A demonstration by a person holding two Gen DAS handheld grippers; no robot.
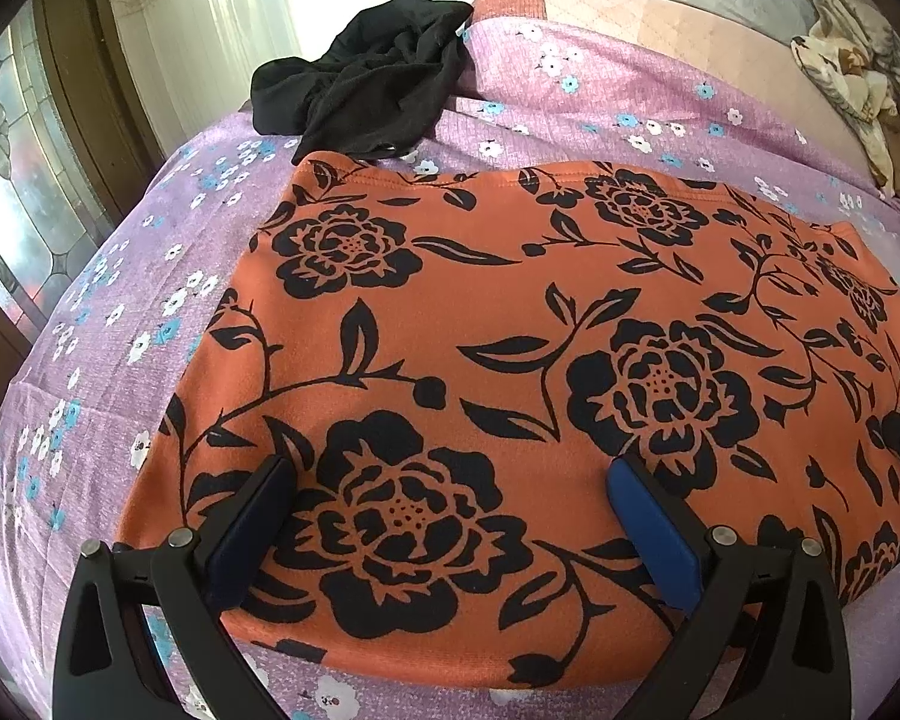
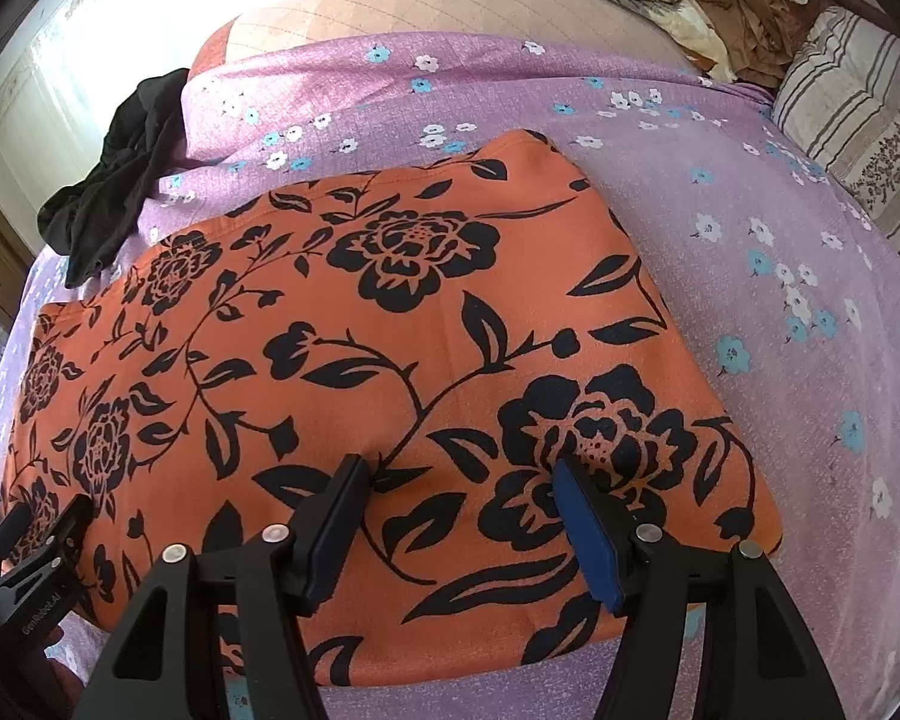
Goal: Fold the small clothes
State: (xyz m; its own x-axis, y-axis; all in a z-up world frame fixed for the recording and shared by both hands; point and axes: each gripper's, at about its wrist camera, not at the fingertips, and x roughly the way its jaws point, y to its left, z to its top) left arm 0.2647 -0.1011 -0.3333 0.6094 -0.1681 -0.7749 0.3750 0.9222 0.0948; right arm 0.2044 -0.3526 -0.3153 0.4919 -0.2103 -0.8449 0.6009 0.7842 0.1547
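1. Left tool [image 1: 450, 483] spread wide, grasping nothing; right tool [image 2: 459, 471] part-spread, tips at the cloth [image 1: 510, 330], no pinch visible.
2. Cloth lies flat on the bed [image 2: 750, 192], directly beneath and ahead of both tools, near hem just below them.
3. Judgement: pinch both near corners evenly, lift together, and lay the hem square onto the far edge.

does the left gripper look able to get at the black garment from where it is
Probably yes: the left gripper is open over the orange floral garment, and nothing stands between it and the black garment beyond.
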